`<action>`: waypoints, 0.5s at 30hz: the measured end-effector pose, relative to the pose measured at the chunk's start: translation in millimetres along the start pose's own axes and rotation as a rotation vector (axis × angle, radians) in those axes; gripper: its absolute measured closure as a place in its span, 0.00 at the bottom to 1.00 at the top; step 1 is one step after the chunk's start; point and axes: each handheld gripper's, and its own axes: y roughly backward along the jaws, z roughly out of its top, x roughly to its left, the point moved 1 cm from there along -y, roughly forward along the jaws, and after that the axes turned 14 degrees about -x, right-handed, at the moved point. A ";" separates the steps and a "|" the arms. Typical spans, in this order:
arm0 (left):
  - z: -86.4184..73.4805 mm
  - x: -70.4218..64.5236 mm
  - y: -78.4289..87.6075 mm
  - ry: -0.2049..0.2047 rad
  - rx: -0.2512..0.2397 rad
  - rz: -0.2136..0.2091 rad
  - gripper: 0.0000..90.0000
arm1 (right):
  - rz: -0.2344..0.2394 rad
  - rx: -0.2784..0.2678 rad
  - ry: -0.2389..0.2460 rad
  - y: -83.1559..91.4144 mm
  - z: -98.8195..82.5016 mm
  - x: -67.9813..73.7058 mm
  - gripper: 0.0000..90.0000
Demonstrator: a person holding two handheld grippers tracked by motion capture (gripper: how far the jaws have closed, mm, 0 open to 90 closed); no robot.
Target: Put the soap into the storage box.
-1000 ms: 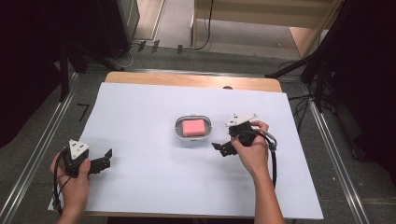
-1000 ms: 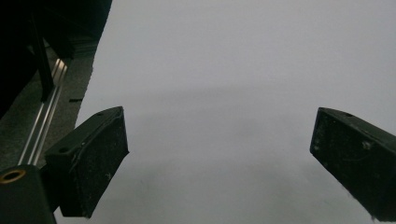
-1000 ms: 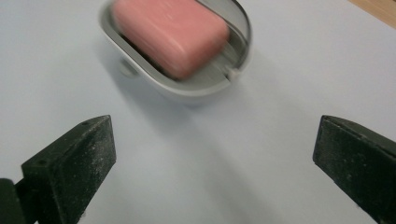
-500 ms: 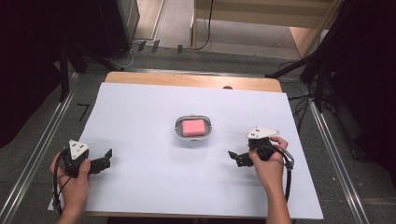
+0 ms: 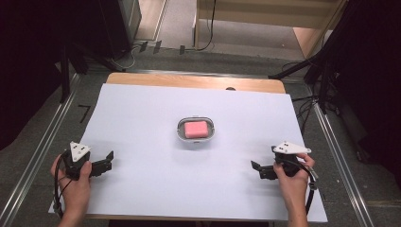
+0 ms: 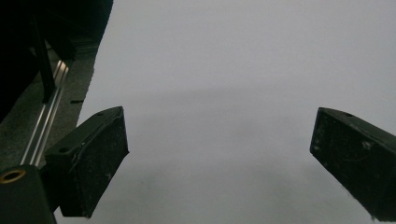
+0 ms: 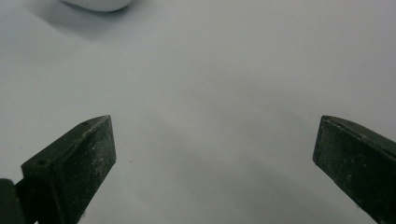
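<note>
- Sitting in a small metal tray (image 5: 179, 128) near the middle of the worktop (image 5: 142, 113), a pink block (image 5: 196, 128) lies flat and fills most of the tray's floor.
- Tray: oval-cornered, shiny rim, resting directly on the white sheet that covers the worktop; bare wood of the worktop shows as a strip along the far edge.
- Right tool (image 5: 257, 169): held in the person's right hand (image 5: 293, 182) at the near right of the worktop, well apart from the tray, jaws pointing left across the sheet. Grey three-cornered plate on top.
- Right gripper view: right tool (image 7: 212, 158) has its two black jaws spread wide, nothing between them but white sheet. A pale rounded edge shows at the top left of that view; probably the tray, too little of it to be sure.
- Left tool (image 5: 108, 163): held in the person's left hand (image 5: 75, 187) at the near left corner, well apart from the tray, jaws pointing right.
- Left gripper view: left tool (image 6: 219, 161) has its jaws spread wide as well, bare sheet between them; a metal rail (image 6: 44, 121) and dark floor run beside the sheet's edge at the left.
- Both tools low over the sheet; contact with it cannot be told.
</note>
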 end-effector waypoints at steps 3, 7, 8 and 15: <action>0.0 0.2 0.2 0.003 -0.001 0.001 0.05 | -0.021 -0.010 -0.015 10.5 -5.3 -4.5 0.00; 0.0 0.2 0.3 0.002 -0.001 0.000 0.05 | -0.048 -0.010 -0.024 22.6 -12.8 -10.4 0.00; 0.0 0.2 0.2 0.002 -0.001 0.000 0.05 | -0.052 -0.014 -0.028 25.4 -14.6 -11.5 0.00; 0.0 -0.1 0.2 0.002 -0.002 0.002 0.05 | -0.095 -0.036 -0.052 47.7 -27.6 -19.9 0.00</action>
